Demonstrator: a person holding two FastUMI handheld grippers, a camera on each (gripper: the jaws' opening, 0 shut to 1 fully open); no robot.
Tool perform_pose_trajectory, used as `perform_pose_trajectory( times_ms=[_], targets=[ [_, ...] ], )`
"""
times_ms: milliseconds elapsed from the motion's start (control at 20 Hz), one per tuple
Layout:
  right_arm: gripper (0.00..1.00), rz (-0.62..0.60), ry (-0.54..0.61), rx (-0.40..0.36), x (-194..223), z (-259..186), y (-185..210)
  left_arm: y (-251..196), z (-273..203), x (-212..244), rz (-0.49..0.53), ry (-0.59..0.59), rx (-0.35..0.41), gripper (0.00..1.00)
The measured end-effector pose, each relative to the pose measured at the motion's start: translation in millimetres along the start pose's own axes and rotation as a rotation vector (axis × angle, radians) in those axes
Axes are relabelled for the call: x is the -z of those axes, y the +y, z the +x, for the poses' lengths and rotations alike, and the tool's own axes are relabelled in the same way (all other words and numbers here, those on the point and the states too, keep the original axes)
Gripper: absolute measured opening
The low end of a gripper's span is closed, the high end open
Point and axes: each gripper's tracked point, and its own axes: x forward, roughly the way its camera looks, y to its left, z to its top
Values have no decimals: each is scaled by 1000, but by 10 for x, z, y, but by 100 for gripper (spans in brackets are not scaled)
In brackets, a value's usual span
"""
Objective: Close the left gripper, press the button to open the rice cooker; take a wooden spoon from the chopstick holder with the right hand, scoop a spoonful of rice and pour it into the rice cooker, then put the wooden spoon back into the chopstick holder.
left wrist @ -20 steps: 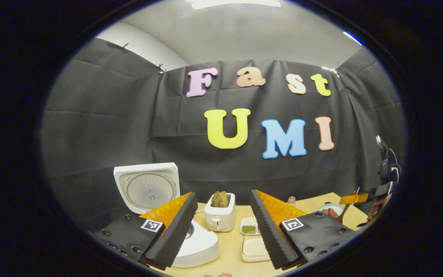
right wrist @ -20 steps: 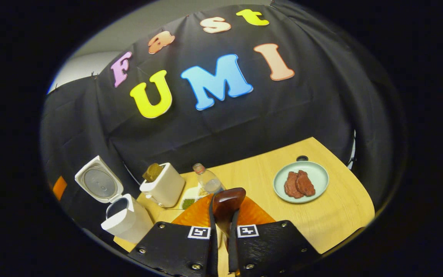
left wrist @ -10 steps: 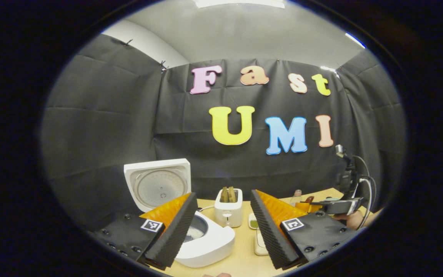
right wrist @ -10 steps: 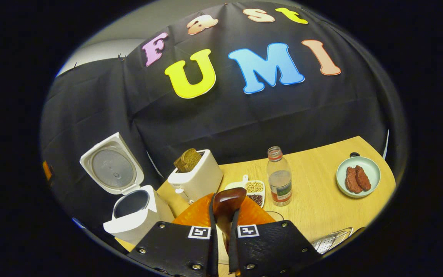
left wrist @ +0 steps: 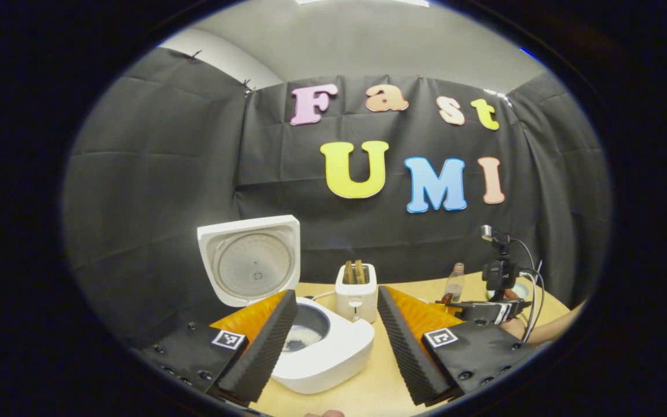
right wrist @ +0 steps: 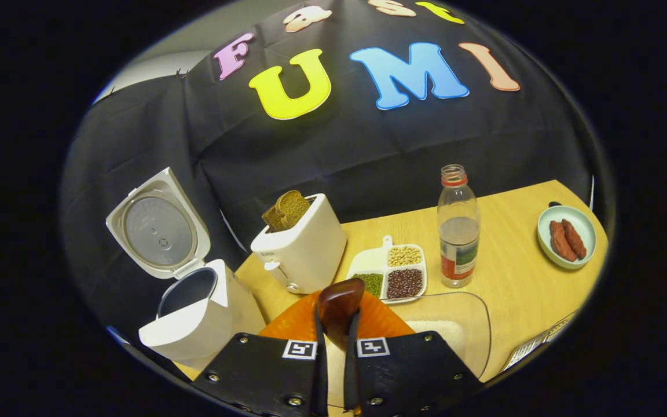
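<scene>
The white rice cooker [left wrist: 333, 362] stands with its lid [left wrist: 249, 263] raised, and a little rice lies in its pot [left wrist: 304, 337]. My left gripper [left wrist: 336, 347] is open just in front of it, fingers apart and holding nothing. My right gripper [right wrist: 333, 339] is shut on the wooden spoon [right wrist: 340, 300], whose dark bowl sticks out past the fingertips. Under the spoon sits a clear glass dish [right wrist: 472, 324] with white rice. The rice cooker [right wrist: 194, 315] is at the lower left of the right gripper view. Farther right in the left gripper view, the right gripper [left wrist: 481, 310] is seen with a hand [left wrist: 542, 330].
A white toaster [right wrist: 304, 249] with bread stands behind the cooker. A divided dish of beans [right wrist: 392, 275], a plastic bottle [right wrist: 458, 229] and a green plate of meat [right wrist: 565, 237] sit on the wooden table [right wrist: 513, 278]. A perforated metal object [right wrist: 536, 347] lies at the lower right edge.
My left gripper has drawn back, bringing the cooker's pot into fuller view. My right gripper has swung left and lowered with the spoon, coming over the glass dish of rice.
</scene>
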Motion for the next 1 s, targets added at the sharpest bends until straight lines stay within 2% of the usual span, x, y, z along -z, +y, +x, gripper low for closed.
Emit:
perform_pose_trajectory(
  times_ms=[150, 450, 650, 850, 1000],
  targets=[
    [11, 101, -14, 4, -55, 5, -163, 42, -9, 31, -11, 5, -9, 97],
    [11, 375, -101, -14, -456, -228, -618, 38, 13, -101, 1, -17, -14, 97],
    [11, 553, -166, -45, -735, -455, -807, -72, 23, -160, 0, -40, 16, 96],
    [11, 759, -209, -112, -973, -639, -819, -110, 27, -152, 6, -56, 38, 96],
    [11, 850, -235, -178, -1178, -713, -649, -57, 12, -132, 6, -65, 49, 97]
  ],
)
